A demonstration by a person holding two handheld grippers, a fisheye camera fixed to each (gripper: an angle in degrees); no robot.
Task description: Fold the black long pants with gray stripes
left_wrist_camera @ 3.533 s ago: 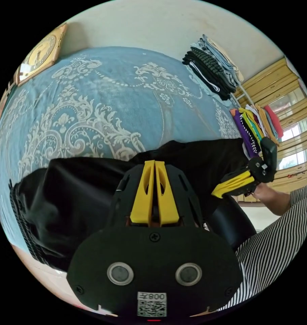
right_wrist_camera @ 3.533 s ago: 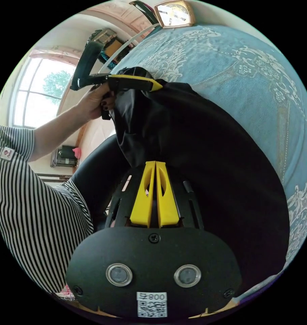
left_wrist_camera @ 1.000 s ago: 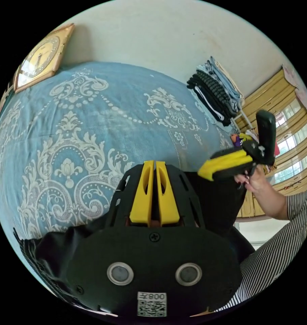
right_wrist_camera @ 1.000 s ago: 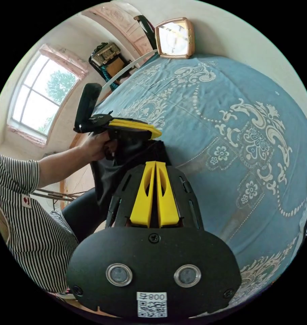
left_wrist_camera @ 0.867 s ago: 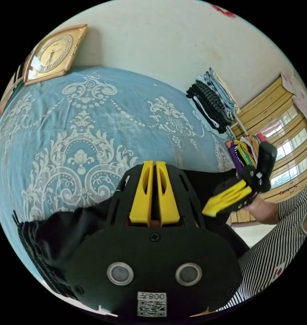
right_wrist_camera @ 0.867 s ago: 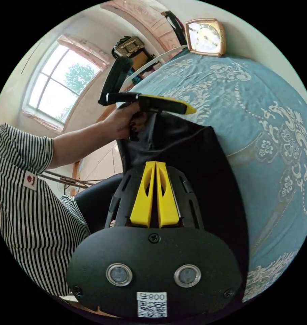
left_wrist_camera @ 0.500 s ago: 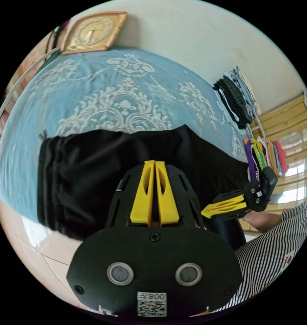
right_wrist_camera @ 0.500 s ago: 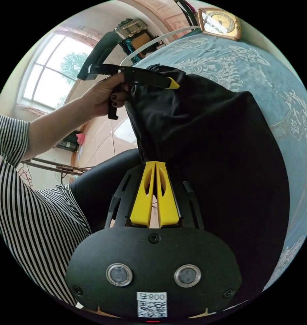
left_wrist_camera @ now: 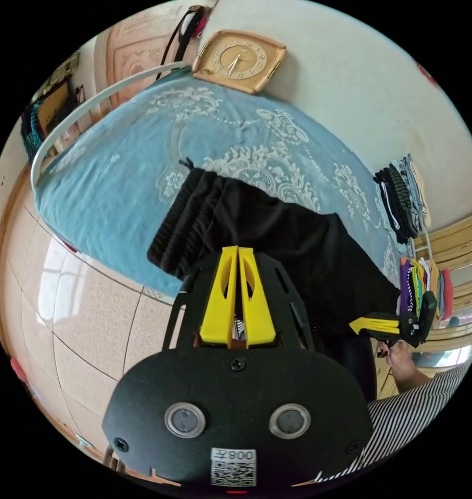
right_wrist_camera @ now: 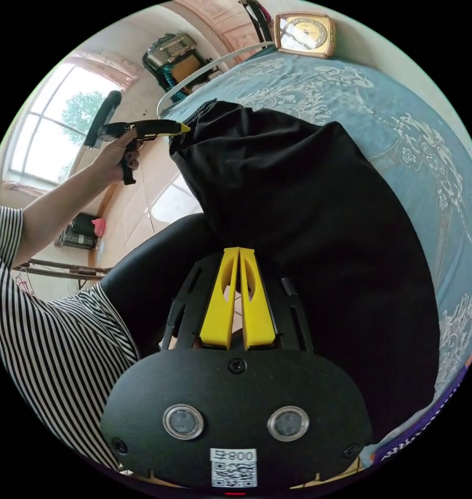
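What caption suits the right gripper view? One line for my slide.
Black pants spread over the blue patterned bedspread, both grippers at their near edge.

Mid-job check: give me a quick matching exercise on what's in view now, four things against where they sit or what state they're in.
Things:
1. black pants
2. clock
3. folded clothes stack
4. left gripper

Places or states:
A. leaning against the wall at the far edge of the bed
B. spread over the near edge of the blue bedspread
C. jaws together, tip at the pants' elastic waistband
D. piled at the bed's far corner by the wall

Pairs: 1-B, 2-A, 3-D, 4-C
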